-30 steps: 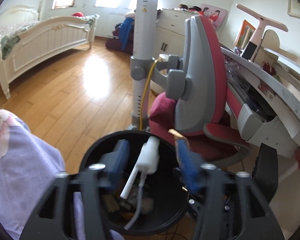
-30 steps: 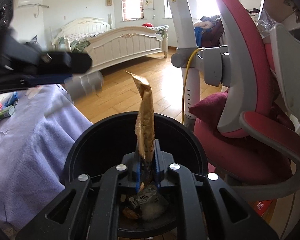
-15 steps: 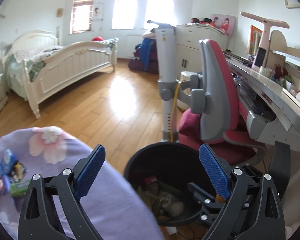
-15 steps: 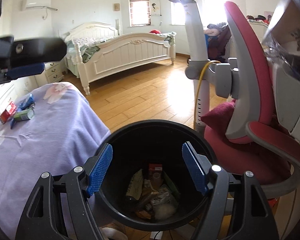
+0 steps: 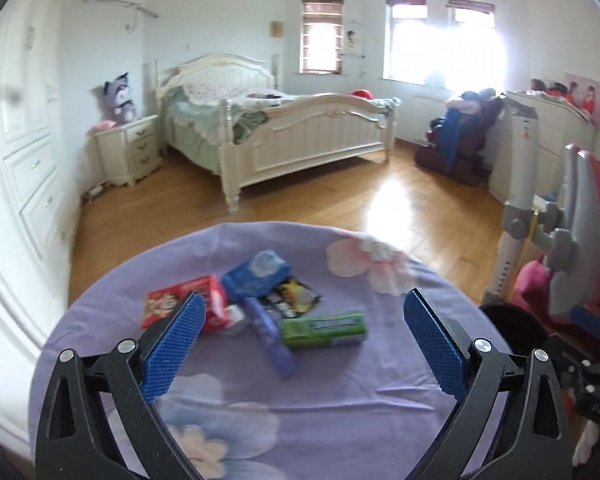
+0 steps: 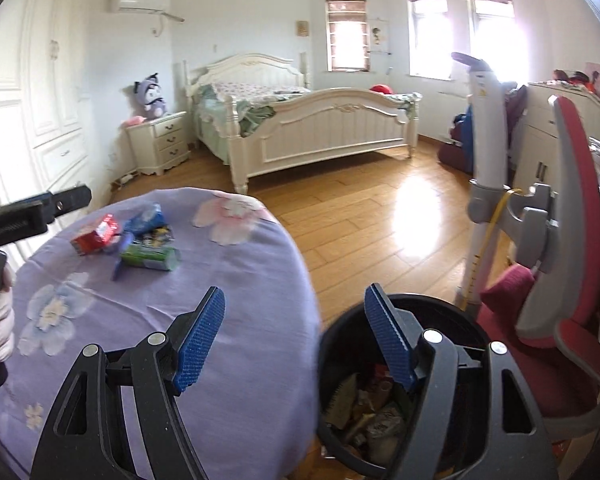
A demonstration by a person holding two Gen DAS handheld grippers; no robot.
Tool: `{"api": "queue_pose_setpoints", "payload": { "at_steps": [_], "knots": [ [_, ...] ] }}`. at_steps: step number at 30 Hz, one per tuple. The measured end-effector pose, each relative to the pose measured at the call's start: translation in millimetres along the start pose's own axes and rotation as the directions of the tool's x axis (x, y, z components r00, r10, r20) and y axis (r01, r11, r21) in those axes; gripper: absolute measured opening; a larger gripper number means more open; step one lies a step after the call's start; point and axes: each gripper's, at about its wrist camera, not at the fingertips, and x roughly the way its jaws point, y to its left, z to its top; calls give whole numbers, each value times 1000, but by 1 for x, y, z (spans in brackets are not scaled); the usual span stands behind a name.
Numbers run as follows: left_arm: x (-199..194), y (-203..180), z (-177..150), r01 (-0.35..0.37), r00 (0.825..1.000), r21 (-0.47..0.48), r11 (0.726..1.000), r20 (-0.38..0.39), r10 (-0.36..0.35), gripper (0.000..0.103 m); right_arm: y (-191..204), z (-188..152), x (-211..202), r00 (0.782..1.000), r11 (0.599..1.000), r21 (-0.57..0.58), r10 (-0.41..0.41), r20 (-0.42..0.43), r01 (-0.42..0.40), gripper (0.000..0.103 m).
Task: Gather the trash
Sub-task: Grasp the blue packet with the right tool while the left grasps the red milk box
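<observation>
- Left wrist view: left hand-held gripper is hanging wide open over the counter with its purple flowered cloth; jaws have just been opening further, nothing sitting between the pads.
- Trash still waiting in a cluster ahead of it: red box, blue packet, dark wrapper, green pack, purple stick. They are overlapping or touching; the green pack is lying closest to the gap between the jaws.
- Black bin is peeking in at the right edge, beside the counter and below its top.
- Right wrist view: right hand-held gripper is also standing open and empty, jaws having just been opening; one finger is sitting over the cloth edge, the other over the bin.
- Bin is already holding several wrappers, so part of the job looks done.
- Left hand-held gripper's body is showing at the far left of this view, a gloved hand gripping it.
- Judgement: mid-task. Both grippers are free; about five pieces are remaining on the counter, so more pick-and-drop rounds are needed. Left one looks lined up for the next grab.
</observation>
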Motion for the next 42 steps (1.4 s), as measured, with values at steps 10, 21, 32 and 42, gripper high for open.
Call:
{"api": "queue_pose_setpoints", "payload": {
  "at_steps": [10, 21, 32, 42],
  "knots": [
    [34, 124, -15, -17, 989, -165, 986, -146, -8, 98, 75, 48, 32, 985, 983, -74, 163, -48, -167, 72],
    [83, 113, -14, -17, 979, -184, 983, -202, -21, 98, 132, 99, 117, 954, 951, -149, 245, -174, -272, 72],
    [124, 124, -12, -65, 960, -219, 973, -282, 1, 98, 163, 113, 216, 900, 927, -118, 307, -310, -356, 67],
    [120, 147, -19, -43, 971, -312, 949, -236, -34, 88, 178, 94, 259, 829, 912, -53, 343, -442, -406, 36]
  ]
}}
